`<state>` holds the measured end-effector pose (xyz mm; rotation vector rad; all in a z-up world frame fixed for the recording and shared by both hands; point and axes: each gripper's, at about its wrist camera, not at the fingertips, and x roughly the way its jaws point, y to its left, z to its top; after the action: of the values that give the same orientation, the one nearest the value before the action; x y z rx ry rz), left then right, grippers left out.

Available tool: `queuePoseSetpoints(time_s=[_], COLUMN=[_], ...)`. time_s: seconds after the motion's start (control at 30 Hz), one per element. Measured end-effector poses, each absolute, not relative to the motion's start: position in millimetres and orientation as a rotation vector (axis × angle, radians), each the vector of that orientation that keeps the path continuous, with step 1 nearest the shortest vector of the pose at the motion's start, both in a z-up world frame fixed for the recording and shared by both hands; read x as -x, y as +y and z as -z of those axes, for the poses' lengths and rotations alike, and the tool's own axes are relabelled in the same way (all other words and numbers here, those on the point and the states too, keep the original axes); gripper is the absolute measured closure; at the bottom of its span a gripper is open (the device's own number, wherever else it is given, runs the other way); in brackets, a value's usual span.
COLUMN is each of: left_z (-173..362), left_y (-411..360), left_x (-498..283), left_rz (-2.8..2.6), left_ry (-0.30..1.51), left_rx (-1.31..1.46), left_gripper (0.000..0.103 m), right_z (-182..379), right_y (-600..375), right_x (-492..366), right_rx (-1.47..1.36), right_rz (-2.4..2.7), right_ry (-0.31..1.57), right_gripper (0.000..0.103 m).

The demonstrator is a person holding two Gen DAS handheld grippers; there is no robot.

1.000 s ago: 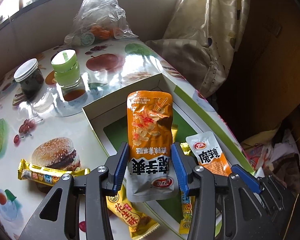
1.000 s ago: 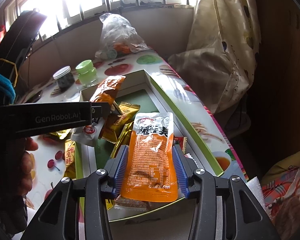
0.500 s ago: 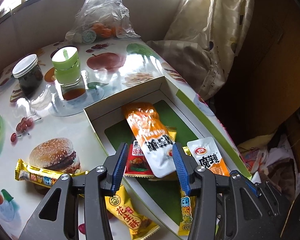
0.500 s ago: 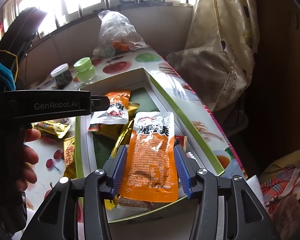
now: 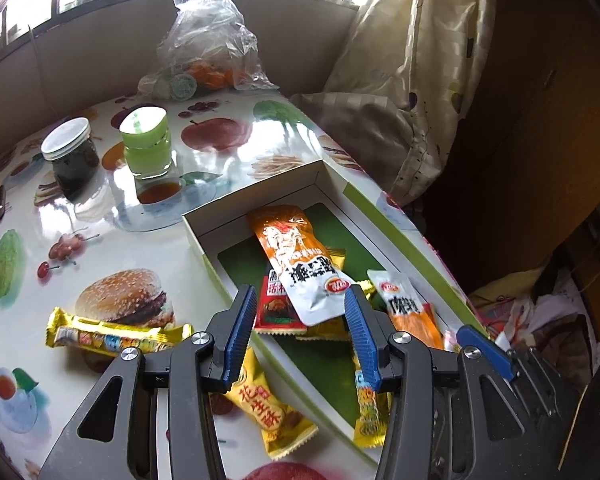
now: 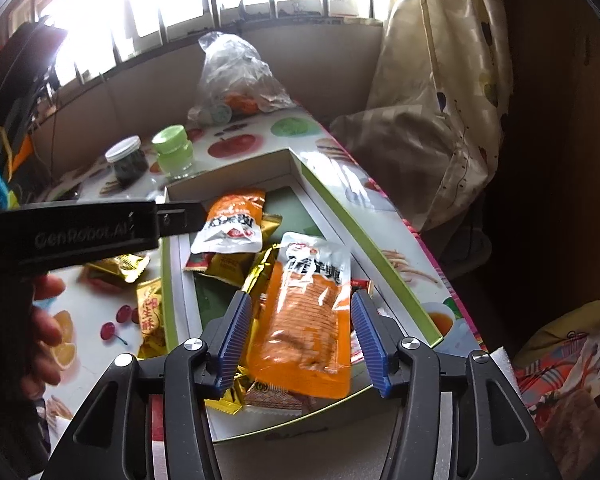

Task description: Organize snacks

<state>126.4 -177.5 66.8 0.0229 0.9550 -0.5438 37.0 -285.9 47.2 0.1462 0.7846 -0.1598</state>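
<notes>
A shallow white box with a green floor (image 5: 256, 194) (image 6: 364, 232) lies on the table and holds several snack packets. My left gripper (image 5: 300, 320) is open and empty above the box's near left wall; an orange-and-silver pouch (image 5: 296, 260) lies in the box just beyond its fingers. My right gripper (image 6: 306, 328) is open; an orange pouch (image 6: 304, 320) lies between its fingers on the pile in the box. A yellow bar (image 5: 112, 334) and a yellow peanut-candy packet (image 5: 268, 408) lie on the table outside the box.
A dark jar with a white lid (image 5: 72, 160), a green jar (image 5: 148, 140) and a clear plastic bag (image 5: 208, 52) stand at the table's far end. A curtain (image 5: 412, 72) hangs right of the table. The left gripper's body (image 6: 72, 232) shows in the right wrist view.
My left gripper opened and dropped the orange-and-silver pouch into the box, then pulled back. My right gripper opened in the last half second, leaving the orange pouch on the pile.
</notes>
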Motion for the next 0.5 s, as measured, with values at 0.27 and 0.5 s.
queuePoseSetpoints(time_s=[0.27, 0.5], left_z=[-78.0, -85.3], left_y=[-162.1, -148.9], left_x=[-106.6, -91.0], left_rz=[0.524, 0.514], left_ry=[0.926, 0.904], left_rx=[-0.026, -0.016], left_gripper=[0.056, 0.056], right_z=[-54.7, -60.6], right_y=[-278.5, -268.1], right_x=[-26.6, -19.6], right_rx=[-0.144, -0.138], right_rz=[0.156, 0.148], right_ry=[0.772, 0.757], right_gripper=[0.051, 0.051])
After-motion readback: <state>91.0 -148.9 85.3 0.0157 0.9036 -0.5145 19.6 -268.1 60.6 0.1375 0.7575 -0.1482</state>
